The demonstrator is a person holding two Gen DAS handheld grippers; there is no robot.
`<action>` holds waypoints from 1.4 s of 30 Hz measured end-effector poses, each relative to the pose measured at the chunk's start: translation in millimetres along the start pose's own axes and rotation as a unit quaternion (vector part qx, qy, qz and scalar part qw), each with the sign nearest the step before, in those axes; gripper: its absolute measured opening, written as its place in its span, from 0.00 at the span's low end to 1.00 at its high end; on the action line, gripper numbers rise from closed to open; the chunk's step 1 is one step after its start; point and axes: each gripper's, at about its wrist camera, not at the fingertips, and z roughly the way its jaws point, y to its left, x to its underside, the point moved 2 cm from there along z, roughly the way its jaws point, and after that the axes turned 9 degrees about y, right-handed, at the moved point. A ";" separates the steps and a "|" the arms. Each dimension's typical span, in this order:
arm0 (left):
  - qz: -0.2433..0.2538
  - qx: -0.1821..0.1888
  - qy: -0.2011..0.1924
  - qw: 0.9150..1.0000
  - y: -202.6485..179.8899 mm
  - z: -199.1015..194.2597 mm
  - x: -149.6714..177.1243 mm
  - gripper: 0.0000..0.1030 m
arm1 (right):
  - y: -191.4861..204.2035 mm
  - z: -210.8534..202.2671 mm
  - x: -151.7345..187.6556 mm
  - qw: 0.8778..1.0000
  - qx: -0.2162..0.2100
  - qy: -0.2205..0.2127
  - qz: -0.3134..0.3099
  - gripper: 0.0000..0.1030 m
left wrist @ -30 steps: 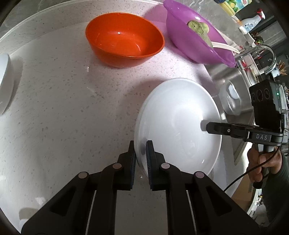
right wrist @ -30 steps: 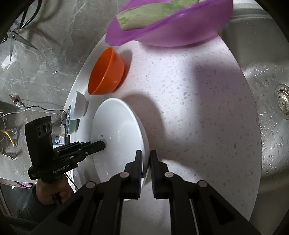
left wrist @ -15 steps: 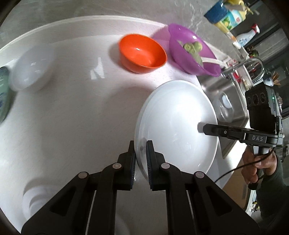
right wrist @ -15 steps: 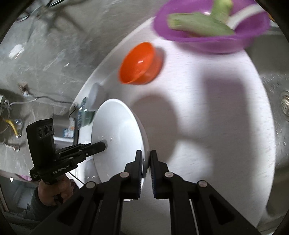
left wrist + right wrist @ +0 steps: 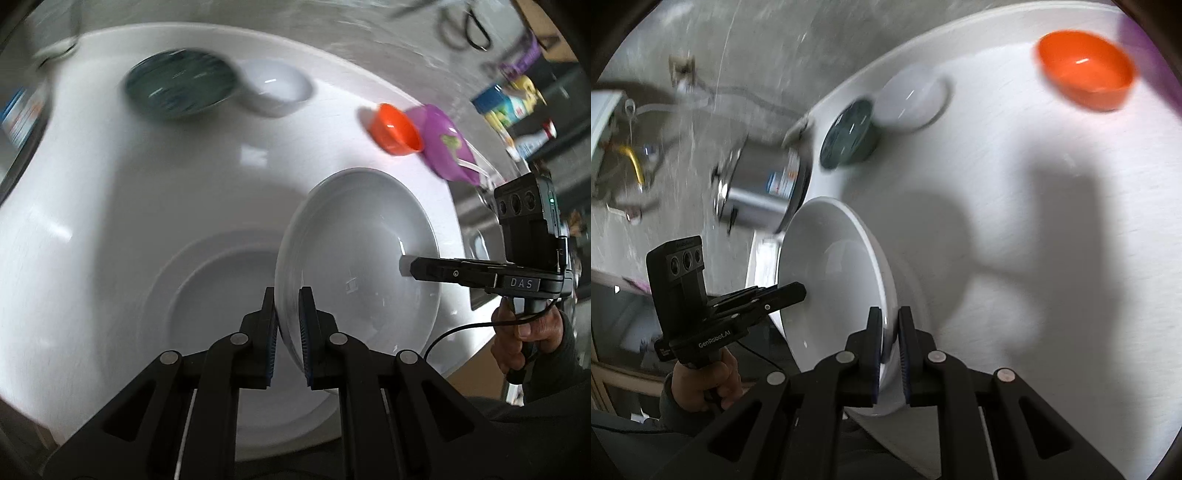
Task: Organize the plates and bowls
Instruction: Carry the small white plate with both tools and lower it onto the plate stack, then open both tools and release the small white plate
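Note:
Both grippers hold a white deep plate in the air between them. My left gripper is shut on its near rim. My right gripper is shut on the opposite rim, with a hand on its handle. In the right wrist view the same plate sits tilted, the right gripper clamped on its edge and the left gripper on the far side. Directly under the held plate lies a larger white plate on the counter. Further back stand a dark green bowl, a small white bowl, an orange bowl and a purple bowl with greens in it.
The white counter curves along a grey marble wall. A steel pot stands off the counter's left end. Bottles crowd the far right by the sink. The view is blurred by motion.
Both grippers carried the white plate leftward along the counter and a little up. The orange and purple bowls fell behind; the green bowl, small white bowl and large plate came into view.

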 end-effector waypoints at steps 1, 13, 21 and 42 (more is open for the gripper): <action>-0.011 0.000 0.000 1.000 11.6 -2.8 9.2 0.09 | 5.9 8.2 0.2 1.000 0.001 0.007 -0.003 0.11; -0.049 0.011 -0.009 0.999 61.7 -8.6 50.6 0.09 | 55.5 60.4 4.4 0.998 0.017 0.055 -0.029 0.11; -0.047 0.012 0.006 0.999 70.4 16.6 60.9 0.09 | 49.6 71.1 14.8 0.997 0.051 0.056 -0.025 0.11; -0.016 -0.046 0.020 0.999 68.3 70.0 41.4 0.12 | 33.0 97.0 14.6 0.986 0.158 0.047 -0.037 0.10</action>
